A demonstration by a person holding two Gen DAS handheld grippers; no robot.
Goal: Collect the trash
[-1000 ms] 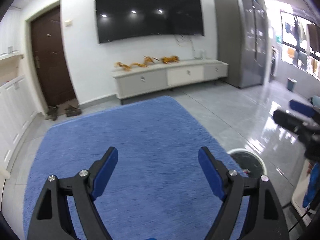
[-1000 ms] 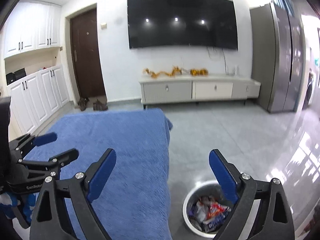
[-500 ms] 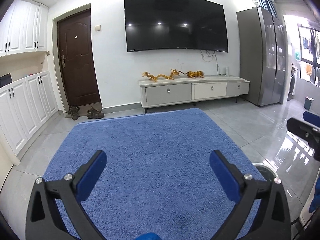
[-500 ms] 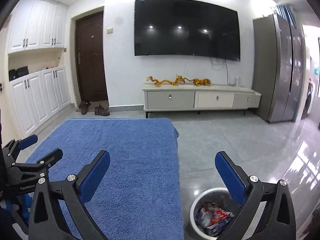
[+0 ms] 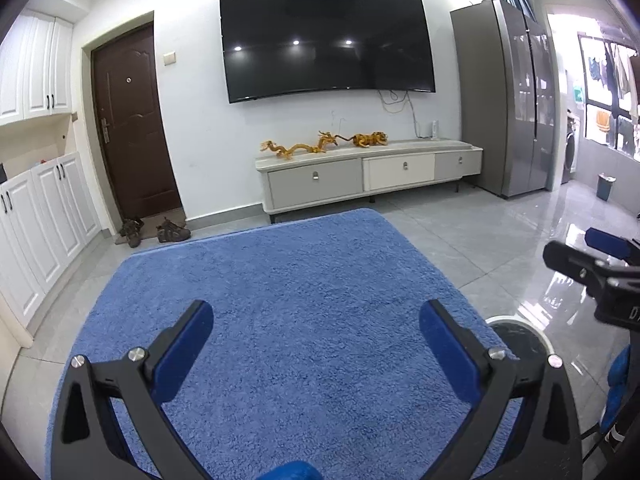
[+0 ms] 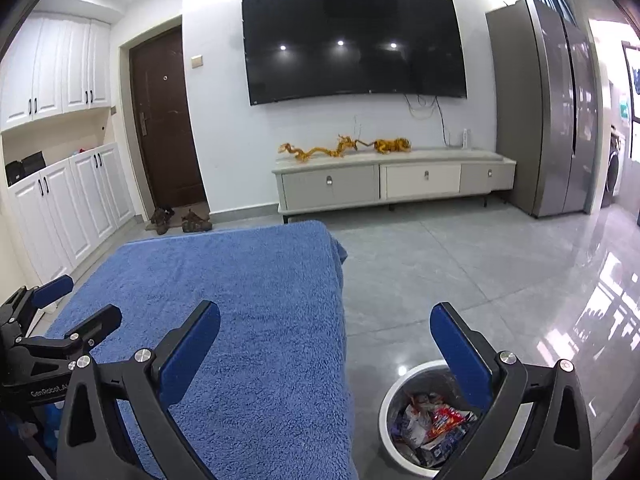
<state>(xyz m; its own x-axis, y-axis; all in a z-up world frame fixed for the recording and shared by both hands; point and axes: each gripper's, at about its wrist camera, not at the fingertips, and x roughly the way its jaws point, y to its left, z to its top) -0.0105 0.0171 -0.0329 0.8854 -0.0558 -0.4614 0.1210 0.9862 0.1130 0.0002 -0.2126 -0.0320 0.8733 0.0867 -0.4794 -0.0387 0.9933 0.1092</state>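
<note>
Grippers: we hold the left gripper (image 5: pixel 316 344) and the right gripper (image 6: pixel 325 342) with jaws spread wide, just opened further, nothing between them.
Trash: wrappers (image 6: pixel 434 426) lie in the white-rimmed bin (image 6: pixel 390 400) on the floor, just beside the blanket's right edge.
Why so: we judge the collecting done, since no litter shows on the blanket, and both tools hang empty above it.
Surface: a fluffy blue blanket (image 5: pixel 280 300) drapes a table, bare of objects.
Room: grey glossy tiles (image 6: pixel 460 264), a wall television (image 5: pixel 324 40), a low cabinet (image 5: pixel 368 172), a brown door (image 5: pixel 128 120) with shoes (image 5: pixel 172 231).
</note>
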